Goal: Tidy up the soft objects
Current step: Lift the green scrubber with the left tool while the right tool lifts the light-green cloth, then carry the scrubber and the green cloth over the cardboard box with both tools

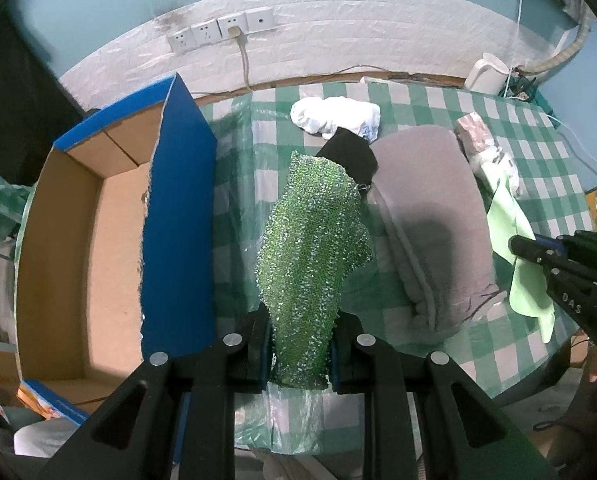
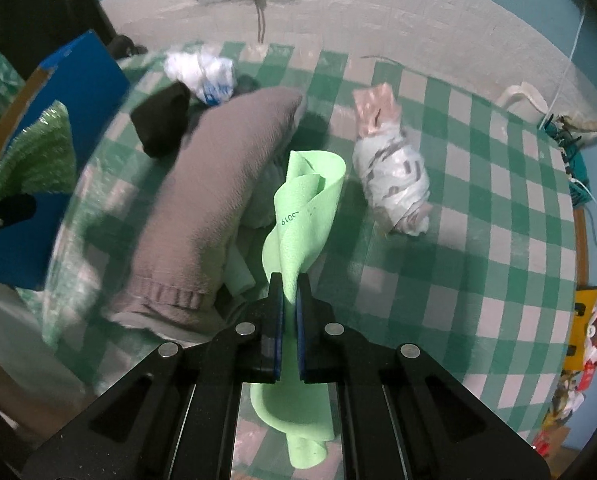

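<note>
Green mesh (image 1: 310, 248) beside box wall (image 1: 178, 216); foam sheet (image 2: 302, 216) pinched, checked cloth (image 2: 478, 208) open rightward.

The right gripper (image 1: 516, 245) body bears "DAS"; the light green foam sheet (image 2: 306, 208) carries digits (upside down, unclear)

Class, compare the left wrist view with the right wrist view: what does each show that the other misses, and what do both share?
Only the left wrist view shows the inside of the open cardboard box and the left claw shut on the sparkly green cloth.

Only the right wrist view shows the right claw pinching the light green sheet between its pads, plus the whole wrapped bundle beyond it.

Both show the checked tablecloth, the grey folded cloth, the black cloth, the white crumpled bag and the wall sockets.
</note>
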Demonstrator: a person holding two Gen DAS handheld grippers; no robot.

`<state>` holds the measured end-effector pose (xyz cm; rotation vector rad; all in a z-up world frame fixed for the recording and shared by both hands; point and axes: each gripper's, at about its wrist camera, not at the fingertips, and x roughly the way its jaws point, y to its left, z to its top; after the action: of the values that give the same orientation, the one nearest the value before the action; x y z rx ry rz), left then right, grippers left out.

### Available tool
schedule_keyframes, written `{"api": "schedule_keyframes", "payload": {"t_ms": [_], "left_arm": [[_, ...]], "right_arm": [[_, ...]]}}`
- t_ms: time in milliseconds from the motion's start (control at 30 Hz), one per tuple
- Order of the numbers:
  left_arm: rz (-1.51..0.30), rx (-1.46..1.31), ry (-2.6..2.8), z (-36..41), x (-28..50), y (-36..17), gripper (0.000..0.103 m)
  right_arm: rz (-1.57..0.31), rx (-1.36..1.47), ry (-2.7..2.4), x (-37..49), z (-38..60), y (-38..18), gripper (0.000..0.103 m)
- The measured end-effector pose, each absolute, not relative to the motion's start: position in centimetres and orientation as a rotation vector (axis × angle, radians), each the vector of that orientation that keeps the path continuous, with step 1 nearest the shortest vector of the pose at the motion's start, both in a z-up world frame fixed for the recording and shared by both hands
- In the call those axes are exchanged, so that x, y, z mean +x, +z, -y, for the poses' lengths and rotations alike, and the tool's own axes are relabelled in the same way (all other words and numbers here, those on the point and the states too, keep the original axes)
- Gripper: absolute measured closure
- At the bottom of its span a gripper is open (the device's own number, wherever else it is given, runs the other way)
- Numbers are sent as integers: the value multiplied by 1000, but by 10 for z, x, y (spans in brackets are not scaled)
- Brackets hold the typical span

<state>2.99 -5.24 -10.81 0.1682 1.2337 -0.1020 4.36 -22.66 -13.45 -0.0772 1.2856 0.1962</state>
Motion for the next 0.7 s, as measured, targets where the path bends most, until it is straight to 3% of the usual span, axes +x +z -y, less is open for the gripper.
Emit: {"api": "schedule_keyframes", "payload": {"t_ms": [700], "left_arm": [[-1165,170,-77,40,21,-82,82]], "right_arm": [[-1172,-73,279,46,222,-64,99]]}}
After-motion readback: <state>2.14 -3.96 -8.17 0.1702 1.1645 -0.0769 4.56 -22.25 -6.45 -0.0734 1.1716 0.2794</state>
